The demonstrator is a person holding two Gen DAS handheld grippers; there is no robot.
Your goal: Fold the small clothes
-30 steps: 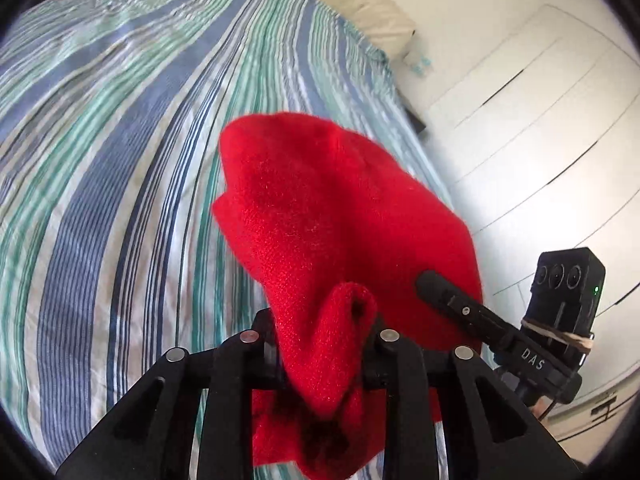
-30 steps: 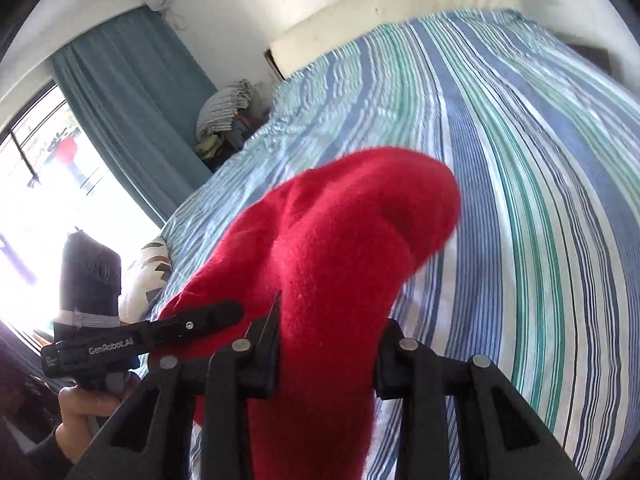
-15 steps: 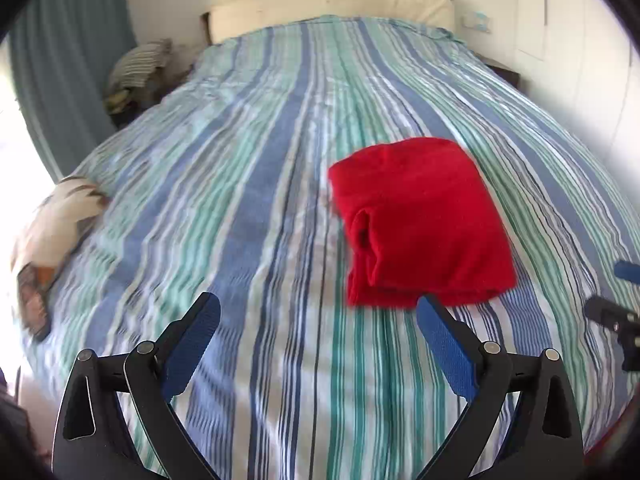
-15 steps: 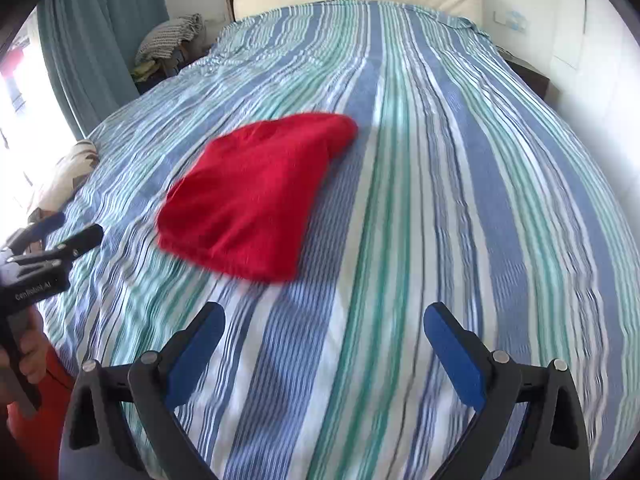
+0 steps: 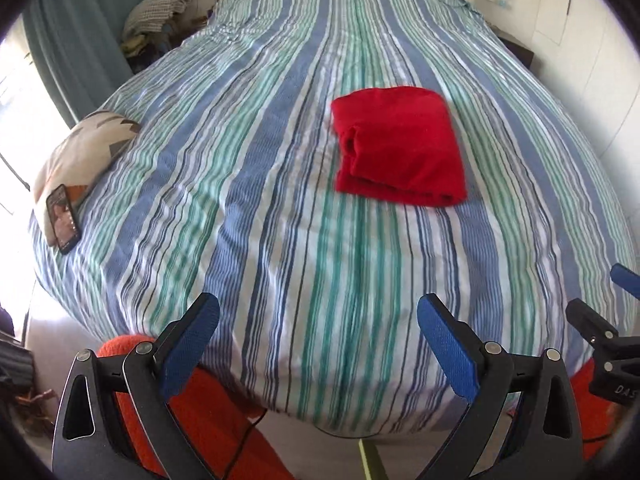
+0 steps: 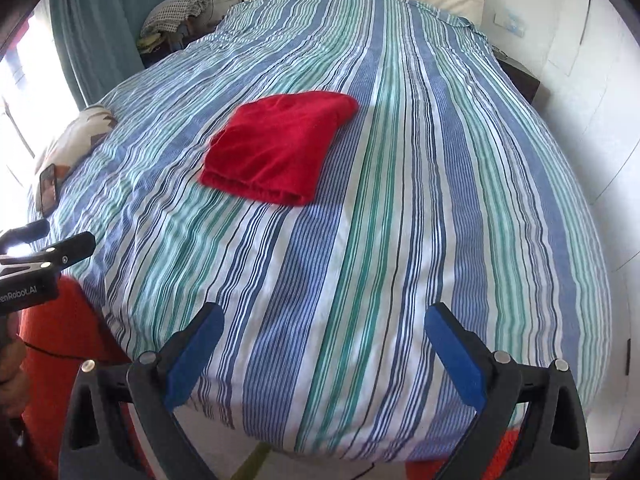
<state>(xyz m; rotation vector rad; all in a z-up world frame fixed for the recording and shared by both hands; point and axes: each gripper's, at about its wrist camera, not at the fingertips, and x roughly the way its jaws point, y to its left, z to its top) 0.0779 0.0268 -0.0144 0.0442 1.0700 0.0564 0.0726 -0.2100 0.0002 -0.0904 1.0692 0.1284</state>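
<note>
With both sets of jaws released and empty, left gripper (image 5: 318,336) and right gripper (image 6: 324,344), I see the folded red cloth (image 5: 400,144) well ahead of them on the bed (image 5: 248,160). I judge a careless return could snag its loose near edge and undo the fold. Bare bedding lies between jaws and cloth; a phone (image 5: 63,218) sits far left.

we see the red garment (image 5: 400,144) folded into a compact, roughly rectangular bundle, lying flat on the striped bedspread (image 5: 280,200) near the middle of the bed. its knit looks soft and fuzzy; layered folded edges face us, with a rolled tuck on its left side in the left wrist view.
</note>
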